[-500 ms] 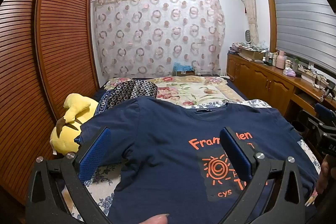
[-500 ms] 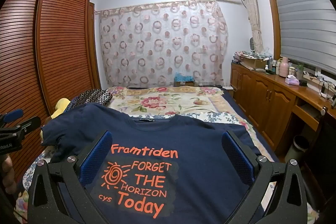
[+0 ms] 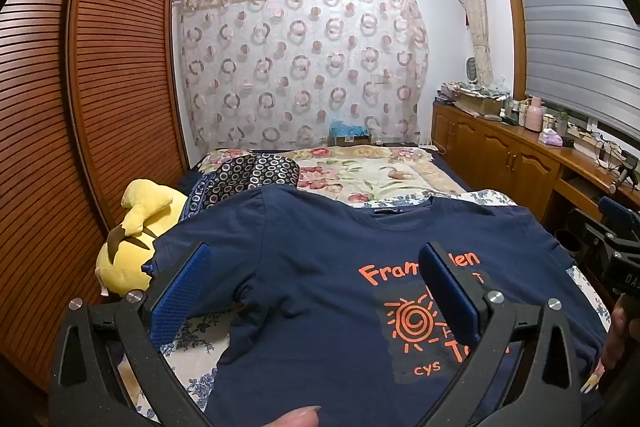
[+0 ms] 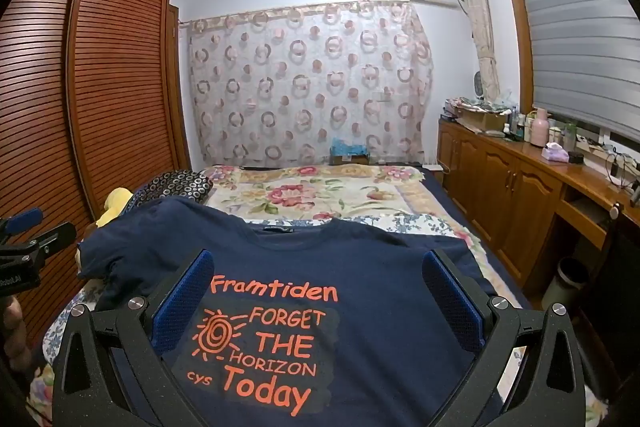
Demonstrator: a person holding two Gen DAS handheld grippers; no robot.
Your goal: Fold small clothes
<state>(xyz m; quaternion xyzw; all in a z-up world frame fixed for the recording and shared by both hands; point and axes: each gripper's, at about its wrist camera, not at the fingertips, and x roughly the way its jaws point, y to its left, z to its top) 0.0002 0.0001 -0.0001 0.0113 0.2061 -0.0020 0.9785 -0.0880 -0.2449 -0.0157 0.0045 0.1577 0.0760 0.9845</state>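
A navy T-shirt [image 3: 320,267] [image 4: 360,279] with orange print lies face up and spread flat on the bed, collar toward the far end. My left gripper [image 3: 314,287] hovers open over the shirt's left half, near the left sleeve, nothing between its blue pads. Over the printed chest my right gripper [image 4: 318,291] stands open, also holding nothing. The right gripper's body shows at the right edge of the left wrist view, and the left gripper's at the left edge of the right wrist view.
The bed [image 3: 360,171] carries a floral quilt and a ring-patterned pillow [image 3: 256,173]. A yellow plush toy [image 3: 132,239] lies at its left side beside the slatted wardrobe [image 3: 80,147]. Wooden cabinets [image 4: 520,187] with bottles run along the right; a bin [image 4: 568,279] stands below.
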